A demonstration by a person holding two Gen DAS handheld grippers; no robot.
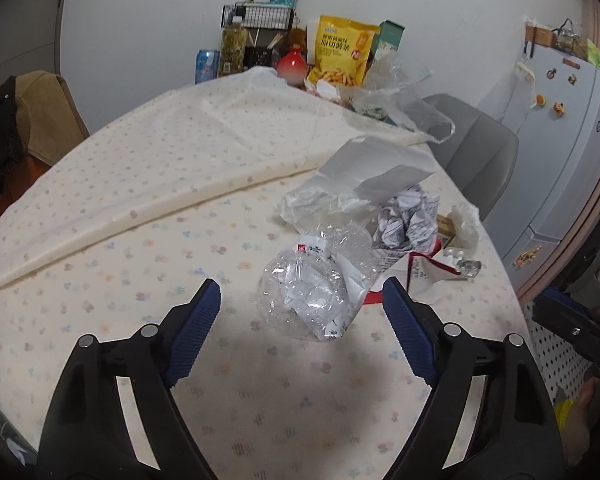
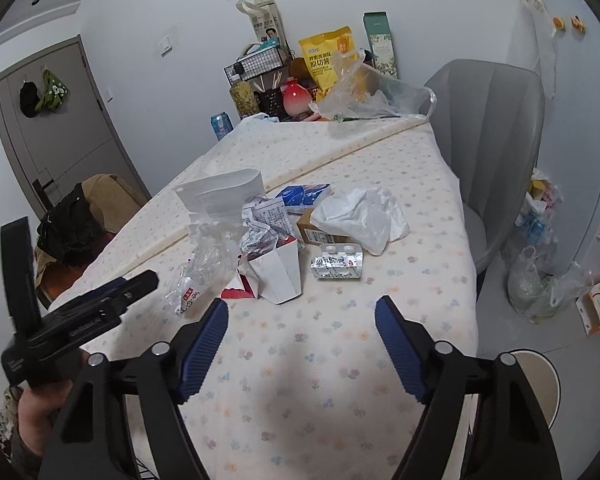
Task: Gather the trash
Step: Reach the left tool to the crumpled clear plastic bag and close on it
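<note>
**Trash pile on worktop, both tongs open and empty**

The worktop (image 2: 340, 360) carries a floral cloth and one cluster of trash near its middle. Counted in the right wrist view: one crushed clear plastic bottle (image 2: 204, 268), one crumpled printed paper (image 2: 266, 222), one torn white carton with red trim (image 2: 280, 276), one blister pack (image 2: 336, 266), one crumpled white plastic bag (image 2: 360, 216), one blue-and-white box (image 2: 306, 195), one brown cardboard box (image 2: 314, 232) partly under the white bag, and one white resealable pouch (image 2: 220, 192) standing behind the bottle. The pieces touch or overlap one another.

Left tongs (image 1: 302, 294): jaws stand wide apart, nothing gripped. The crushed bottle (image 1: 308, 292) lies on the cloth between and just ahead of the two blue pads (image 1: 198, 328); neither pad presses on it. The left tongs also appear at the left edge of the right wrist view, held in one hand (image 2: 40, 404).

Right tongs (image 2: 302, 308): jaws stand wide apart, nothing gripped. Only bare cloth lies between the pads; the carton and blister pack lie just beyond the tips.

At the far end of the worktop, against the wall: one yellow snack bag (image 2: 328, 60), one wire basket (image 2: 256, 62), one blue can (image 2: 220, 126), one red-and-white vase (image 2: 294, 98), one clear plastic bag (image 2: 364, 92).

One grey chair (image 2: 492, 140) stands beside the worktop. More bags lie on the floor beyond it; their count cannot be told.
</note>
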